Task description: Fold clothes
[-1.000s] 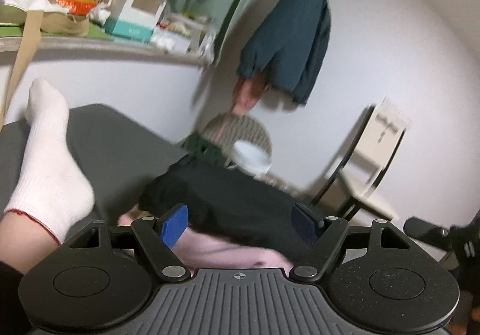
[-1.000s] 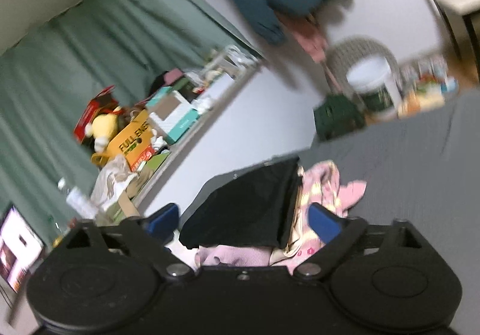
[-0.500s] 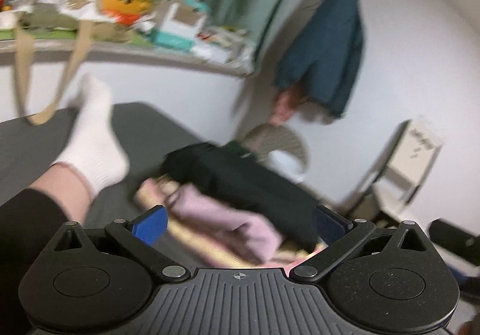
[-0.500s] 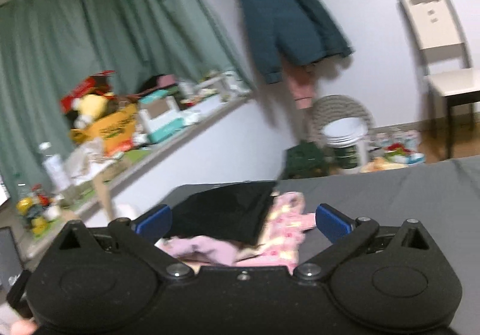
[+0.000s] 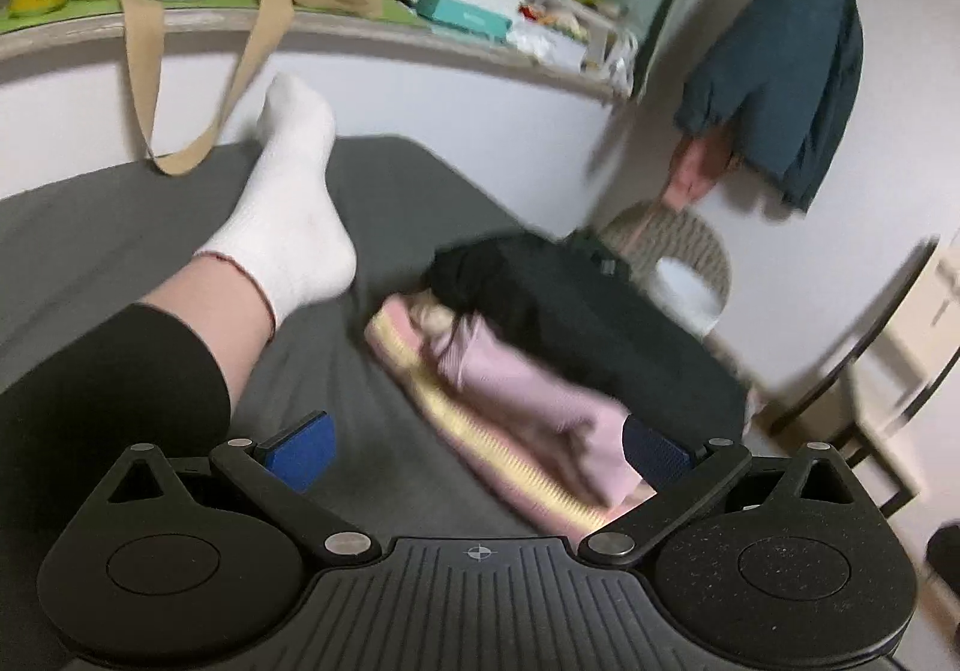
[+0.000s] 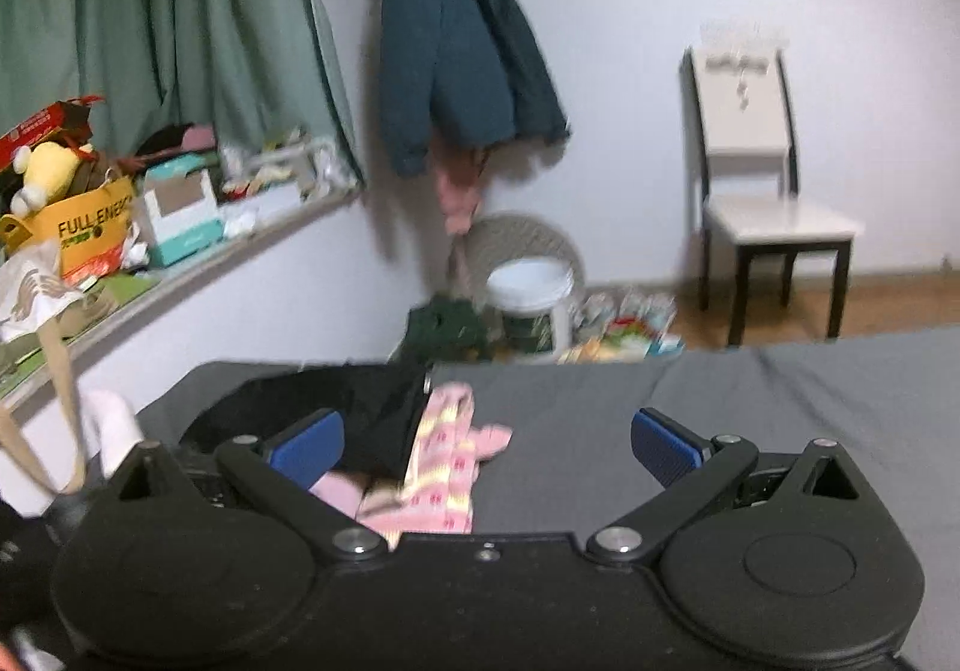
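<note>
A pile of clothes lies on the grey bed (image 5: 390,179): a black garment (image 5: 576,305) on top, a plain pink garment (image 5: 528,389) under it, and a pink-and-yellow patterned piece (image 5: 498,467) at the bottom. My left gripper (image 5: 477,452) is open above the bed, its fingers wide apart with the pile's near end between them, not touching. My right gripper (image 6: 486,443) is open too, held above the bed (image 6: 780,401). Ahead of it lie the black garment (image 6: 336,401) and the patterned piece (image 6: 444,467). Nothing is held.
A person's leg in a white sock (image 5: 288,191) rests on the bed left of the pile. A cluttered shelf (image 5: 360,11) runs along the wall. A dark jacket (image 6: 456,71) hangs on the wall, a white chair (image 6: 762,173) and a bucket (image 6: 528,299) stand on the floor.
Both grippers have pulled back and swung, so the pile now lies farther ahead. The left fingers have spread wider. The clothes themselves have not moved.
</note>
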{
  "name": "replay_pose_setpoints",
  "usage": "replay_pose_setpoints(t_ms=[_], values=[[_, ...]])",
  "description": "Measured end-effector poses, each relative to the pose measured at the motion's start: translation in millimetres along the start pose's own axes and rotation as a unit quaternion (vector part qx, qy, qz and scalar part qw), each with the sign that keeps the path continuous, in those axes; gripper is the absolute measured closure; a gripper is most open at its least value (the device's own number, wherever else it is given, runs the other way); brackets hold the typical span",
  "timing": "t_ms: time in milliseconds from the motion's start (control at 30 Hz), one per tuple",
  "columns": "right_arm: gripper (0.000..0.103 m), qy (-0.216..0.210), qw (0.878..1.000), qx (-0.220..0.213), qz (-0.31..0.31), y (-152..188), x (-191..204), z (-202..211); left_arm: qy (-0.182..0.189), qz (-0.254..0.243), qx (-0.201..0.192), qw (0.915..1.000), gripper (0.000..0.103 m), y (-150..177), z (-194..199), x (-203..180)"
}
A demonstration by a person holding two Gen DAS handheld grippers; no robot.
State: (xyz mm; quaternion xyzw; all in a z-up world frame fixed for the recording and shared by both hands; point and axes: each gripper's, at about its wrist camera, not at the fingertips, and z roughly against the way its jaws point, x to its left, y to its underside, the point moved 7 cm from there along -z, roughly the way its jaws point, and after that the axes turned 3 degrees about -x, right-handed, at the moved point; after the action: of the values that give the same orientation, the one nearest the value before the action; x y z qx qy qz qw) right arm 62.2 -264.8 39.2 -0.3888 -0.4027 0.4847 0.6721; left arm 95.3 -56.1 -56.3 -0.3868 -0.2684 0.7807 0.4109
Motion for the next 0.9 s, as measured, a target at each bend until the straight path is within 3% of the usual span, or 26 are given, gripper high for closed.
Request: replay_pose_setpoints(t_ms=[133, 267, 367, 500, 600, 733, 900], values=[[0.000, 0.003, 0.998, -0.017, 0.060, -12.4, 22.8, 15.0, 0.024, -0.026, -0.022, 0.9991, 0.001, -23.2, 18.5, 3.3], [0.000, -0.011, 0.990, -0.066, 0.123, -25.1, 42.8, 40.1, 0.042, -0.048, -0.033, 0.9974, 0.001, -34.0, 28.1, 4.2], [0.000, -0.022, 0.993, -0.070, 0.093, -26.3, 43.3, 45.4, 0.034, -0.090, -0.025, 0.9951, 0.001, -33.7, 29.3, 2.7], [0.000, -0.054, 0.998, -0.009, 0.034, -9.7, 33.8, 33.5, -0.043, -0.153, -0.047, 0.9862, 0.001, -24.1, 37.8, 3.7], [0.000, -0.036, 0.998, 0.031, 0.037, 10.4, 28.9, 25.2, -0.067, -0.192, -0.062, 0.9772, 0.001, -21.1, 45.4, -0.8], [0.000, 0.009, 0.997, 0.057, 0.060, 27.7, 21.4, 23.8, -0.038, -0.193, -0.051, 0.9791, 0.001, -20.4, 48.1, -5.7], [0.000, 0.007, 0.995, 0.086, 0.039, 36.3, 9.7, 23.9, -0.004, -0.185, -0.004, 0.9828, 0.001, -15.0, 36.6, -5.7]])
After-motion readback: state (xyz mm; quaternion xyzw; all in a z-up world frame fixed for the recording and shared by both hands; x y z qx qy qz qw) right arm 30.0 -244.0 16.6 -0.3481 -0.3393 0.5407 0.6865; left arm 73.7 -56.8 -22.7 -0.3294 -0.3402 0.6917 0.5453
